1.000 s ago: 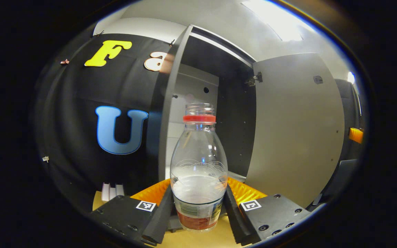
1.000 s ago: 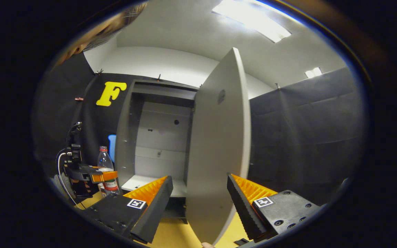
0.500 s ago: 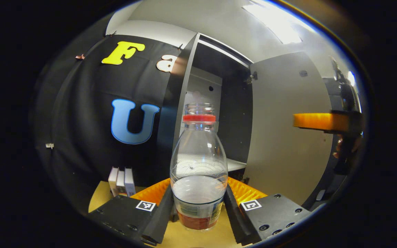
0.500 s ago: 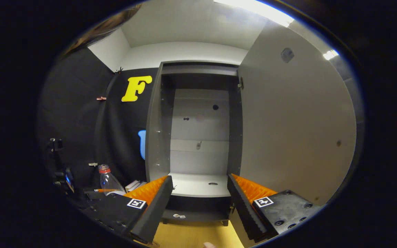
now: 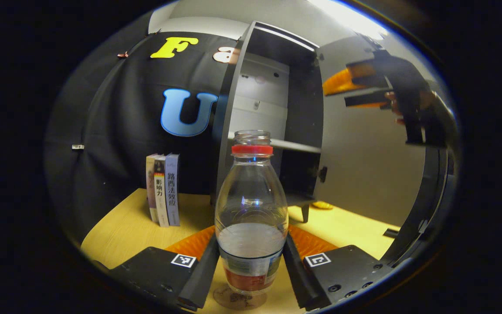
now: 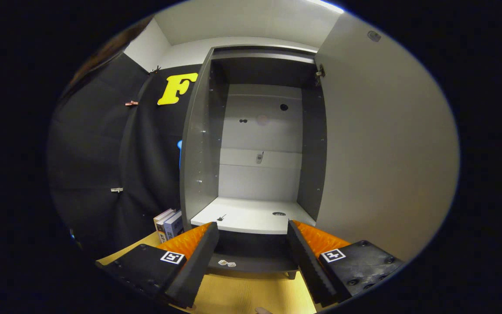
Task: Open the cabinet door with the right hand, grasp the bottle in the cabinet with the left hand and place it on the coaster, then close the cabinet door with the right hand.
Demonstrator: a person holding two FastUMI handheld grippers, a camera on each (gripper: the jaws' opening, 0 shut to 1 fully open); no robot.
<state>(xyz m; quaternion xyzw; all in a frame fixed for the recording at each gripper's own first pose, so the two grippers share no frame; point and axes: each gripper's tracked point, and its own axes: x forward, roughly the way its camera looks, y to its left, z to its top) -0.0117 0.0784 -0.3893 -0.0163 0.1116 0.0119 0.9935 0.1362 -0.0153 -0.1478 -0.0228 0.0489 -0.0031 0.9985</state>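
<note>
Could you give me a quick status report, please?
Left gripper shut on bottle, just above coaster. Right gripper open, facing open cabinet door. Nothing in the way.

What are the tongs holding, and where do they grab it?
The left tongs squeeze the bottle low on its body, at the label, one finger on each side. The right tongs are open and hold nothing.

1. Yellow wooden table carries it all.
2. Three books stand upright at the back, near the cabinet.
3. The cabinet stands on the table on short legs.
4. A round coaster lies flat at the near edge.
5. A small yellow object, too small to identify, lies by the cabinet's base.
</note>
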